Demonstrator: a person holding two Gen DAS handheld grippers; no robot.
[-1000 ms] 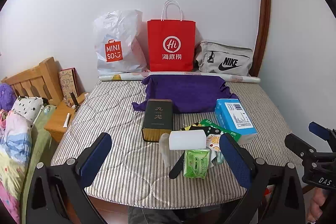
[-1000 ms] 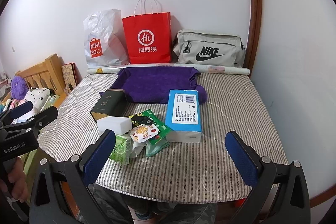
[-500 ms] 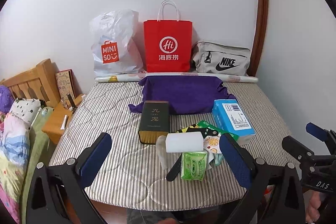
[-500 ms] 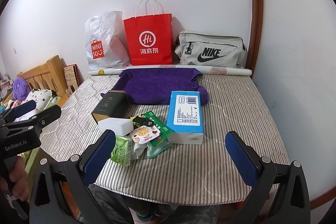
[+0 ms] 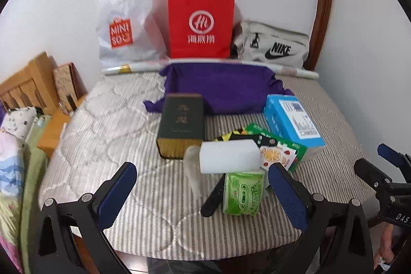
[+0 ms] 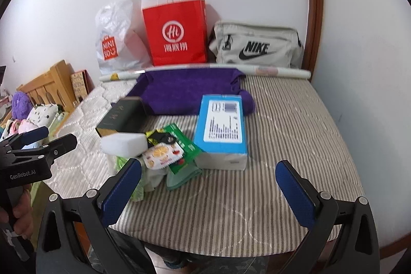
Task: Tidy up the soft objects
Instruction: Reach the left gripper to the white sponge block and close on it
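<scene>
A pile sits on the striped mattress (image 5: 108, 140): a white sponge block (image 5: 230, 156), a green tissue pack (image 5: 242, 193), snack packets (image 5: 278, 152), a dark box (image 5: 181, 125) and a blue box (image 5: 292, 121). A purple cloth tray (image 5: 221, 90) lies behind them. My left gripper (image 5: 203, 194) is open, just in front of the sponge and tissue pack. My right gripper (image 6: 208, 189) is open and empty, near the front edge, right of the pile; the sponge (image 6: 124, 143), blue box (image 6: 222, 126) and purple tray (image 6: 187, 90) show there too.
A white Miniso bag (image 5: 123, 25), a red paper bag (image 5: 200, 25) and a grey Nike bag (image 5: 272, 45) stand against the back wall behind a rolled paper tube (image 5: 295, 71). A wooden headboard (image 5: 23, 86) and bedding (image 5: 12, 145) lie left.
Both grippers have moved forward toward the pile, so the objects look larger and nearer. Both stay open and nothing on the mattress has moved.
</scene>
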